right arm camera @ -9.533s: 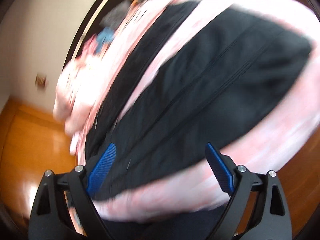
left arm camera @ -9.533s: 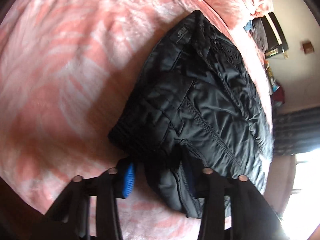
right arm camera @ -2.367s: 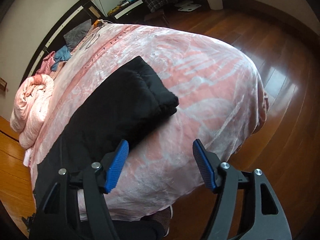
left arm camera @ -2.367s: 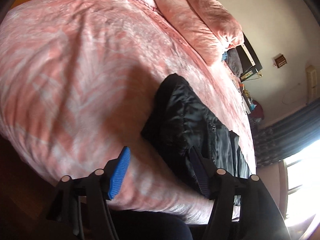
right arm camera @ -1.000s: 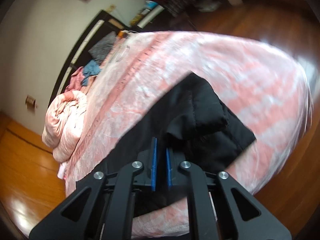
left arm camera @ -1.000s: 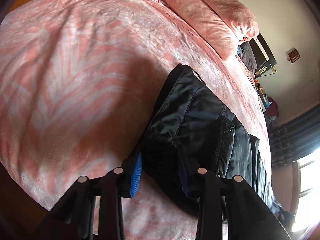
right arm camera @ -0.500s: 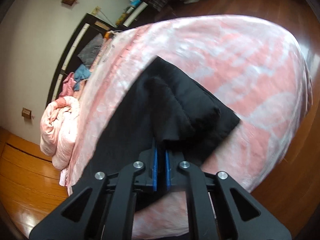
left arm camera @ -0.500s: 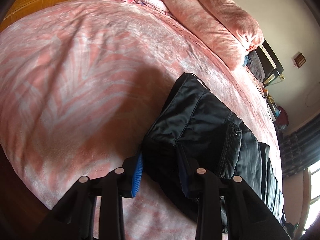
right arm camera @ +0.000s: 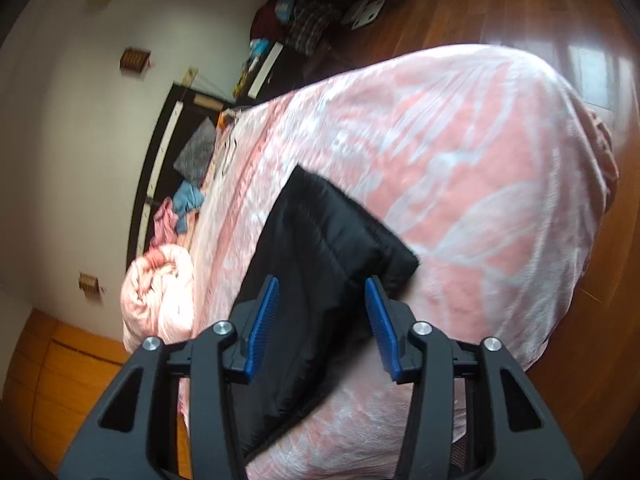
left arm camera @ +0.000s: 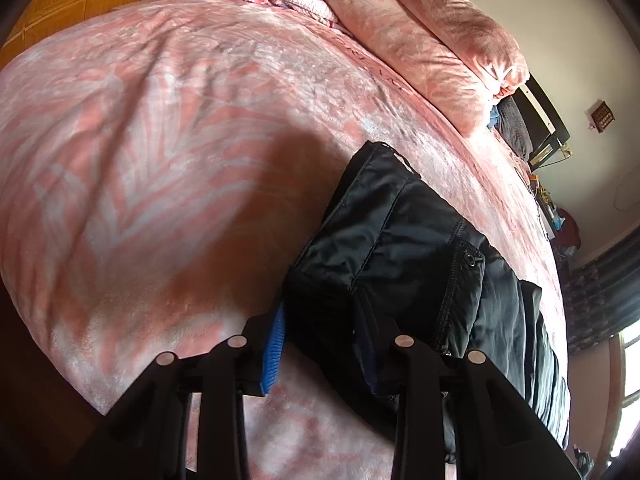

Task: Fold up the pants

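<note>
Gripping the pants (left arm camera: 404,248) corner, your left gripper (left arm camera: 320,344) stays nearest; right gripper (right arm camera: 322,324) hangs open, empty, above their length.

Left gripper (left arm camera: 322,346): black two-finger frame with ribbed blue pads (left arm camera: 274,349), fingers drawn in on a thick fold of black padded fabric; the right-hand pad is mostly buried in the cloth.

Right gripper (right arm camera: 322,326): same black frame, blue ribbed pads (right arm camera: 261,325) spread apart, both pad faces fully exposed, nothing clamped, hovering above the surface.
</note>
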Available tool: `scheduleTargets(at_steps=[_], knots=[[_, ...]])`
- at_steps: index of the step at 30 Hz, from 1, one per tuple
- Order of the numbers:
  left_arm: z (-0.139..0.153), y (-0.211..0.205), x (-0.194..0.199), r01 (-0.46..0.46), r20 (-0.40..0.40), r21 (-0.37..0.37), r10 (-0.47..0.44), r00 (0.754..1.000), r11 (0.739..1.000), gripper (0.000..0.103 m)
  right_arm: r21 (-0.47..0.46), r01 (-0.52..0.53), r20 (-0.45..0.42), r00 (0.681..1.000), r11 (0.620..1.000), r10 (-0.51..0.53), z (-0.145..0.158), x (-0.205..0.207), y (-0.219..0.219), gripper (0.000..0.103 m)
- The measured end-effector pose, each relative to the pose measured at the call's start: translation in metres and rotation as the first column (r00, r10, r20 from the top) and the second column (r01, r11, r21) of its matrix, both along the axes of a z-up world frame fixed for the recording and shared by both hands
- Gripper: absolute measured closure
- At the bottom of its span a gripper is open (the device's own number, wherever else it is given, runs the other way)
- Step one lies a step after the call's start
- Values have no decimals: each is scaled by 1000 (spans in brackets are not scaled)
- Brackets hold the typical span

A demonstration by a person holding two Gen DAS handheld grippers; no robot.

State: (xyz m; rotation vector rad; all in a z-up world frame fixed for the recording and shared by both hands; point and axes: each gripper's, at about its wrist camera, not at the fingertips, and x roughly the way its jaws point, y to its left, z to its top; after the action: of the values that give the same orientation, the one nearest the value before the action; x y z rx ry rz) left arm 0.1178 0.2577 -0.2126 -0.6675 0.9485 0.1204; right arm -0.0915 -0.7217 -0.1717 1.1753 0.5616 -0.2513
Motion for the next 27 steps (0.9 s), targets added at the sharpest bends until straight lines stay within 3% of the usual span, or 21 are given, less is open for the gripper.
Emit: scheduleTargets(at_steps=[6,9,11,13,14,15,16,17,23,27], knots=[[-1,1,-1,-5,-3,-13,5,1000,1000,66,20,-15,-51,999,1000,16,-9,8,4,64],[-1,0,0,-3,-10,-4,3,1000,1000,65,-21,3,-114,993,1000,-5,-13,16,5,93],[0,-2,1,-1,-13,7,1,1000,1000,65,-23,-2,-150,989,1000,-2,-21,18,5,93],[0,-2,2,-3,-15,4,3,1000,1000,65,-24,-9,-110,994,1000,7,-17,13,5,85],[0,-1,2,-5,-16,-3,4,1000,1000,65,-8,4,-75,997,1000,-5,-14,6,3,74],[0,0,1,-7,-18,-9,6,1000,1000,58,-5,24,-56,998,1000,-24,-12,0,1,45],[-1,1,1,-10,-25,-14,9,1000,1000,52,-7,40,-38,998,999,-40,-10,-6,0,37],[-1,1,0,-11,-28,-20,11,1000,1000,43,7,33,-15,999,999,-32,-11,-10,-1,38],[-4,1,-5,-5,-31,-33,4,999,999,37,113,6,47,999,994,-11,-33,-4,-1,38],[-2,-4,-6,19,-26,-66,-20,999,998,30,137,4,41,999,991,-10,-46,6,2,38]])
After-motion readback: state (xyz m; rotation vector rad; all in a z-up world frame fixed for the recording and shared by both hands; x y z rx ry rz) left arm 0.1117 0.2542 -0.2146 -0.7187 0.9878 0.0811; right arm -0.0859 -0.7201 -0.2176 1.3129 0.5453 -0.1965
